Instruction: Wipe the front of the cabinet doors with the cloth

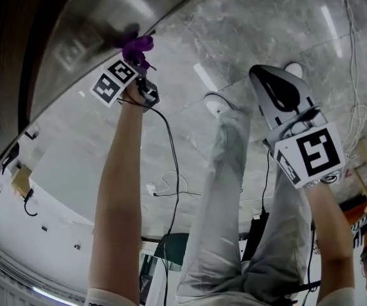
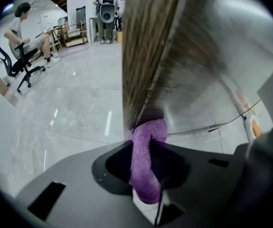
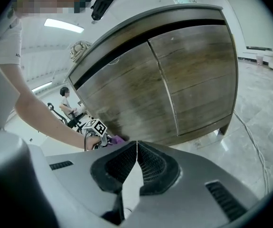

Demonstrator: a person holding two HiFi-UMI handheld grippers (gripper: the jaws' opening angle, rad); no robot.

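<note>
Left gripper (image 1: 136, 62) clamped on cloth (image 2: 148, 161); cloth pressed against cabinet (image 3: 127, 37) front, at left door's lower left corner. Wiping under way, likely early: most of both doors (image 3: 198, 75) seemingly left. Right gripper (image 3: 136, 167) closed, empty, well back from cabinet

An open, office-like test hall: a glossy marble floor (image 2: 70, 103) strewn with cables (image 3: 251, 144), a person (image 2: 24, 30) on a wheeled office chair (image 2: 13, 65), a lone wooden cabinet (image 3: 174, 80).
</note>
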